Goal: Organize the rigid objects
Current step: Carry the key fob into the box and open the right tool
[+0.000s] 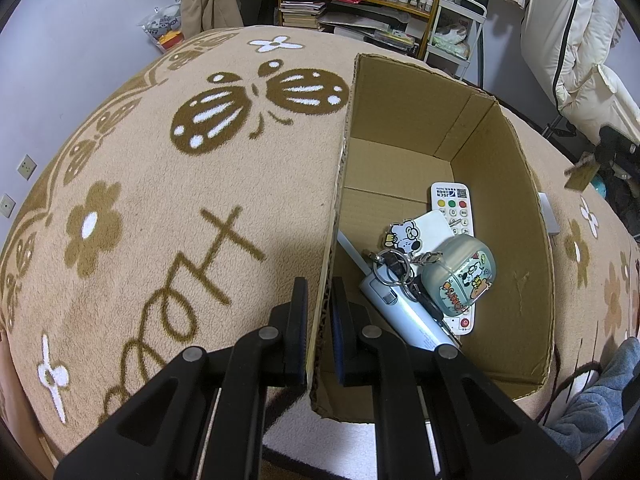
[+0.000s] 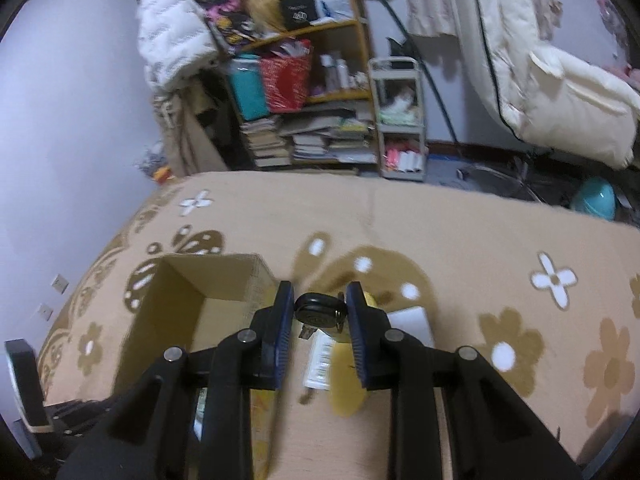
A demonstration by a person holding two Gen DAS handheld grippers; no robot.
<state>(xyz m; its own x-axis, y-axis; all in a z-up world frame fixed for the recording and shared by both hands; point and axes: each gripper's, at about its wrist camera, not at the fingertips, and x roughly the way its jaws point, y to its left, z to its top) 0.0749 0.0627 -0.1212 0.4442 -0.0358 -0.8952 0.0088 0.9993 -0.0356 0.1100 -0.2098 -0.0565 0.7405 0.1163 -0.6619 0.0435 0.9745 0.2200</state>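
Remote (image 1: 454,216) half hidden under keychains (image 1: 404,236).

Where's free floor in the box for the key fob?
Bare floor at the box's far end, beyond the remote. Near end is crowded: keyring, earbud case, white stick. Right tongs hold the key fob.

L gripper (image 1: 320,308): blk plastic linkage arms, round silver pivot pins, dk-blue ribbed pads on jaws | R gripper (image 2: 318,312): same build, blk arms w/ cut-out slots, silver pins, blue ribbed pads | grey-blue fleece sleeve (image 1: 592,396) at R edge
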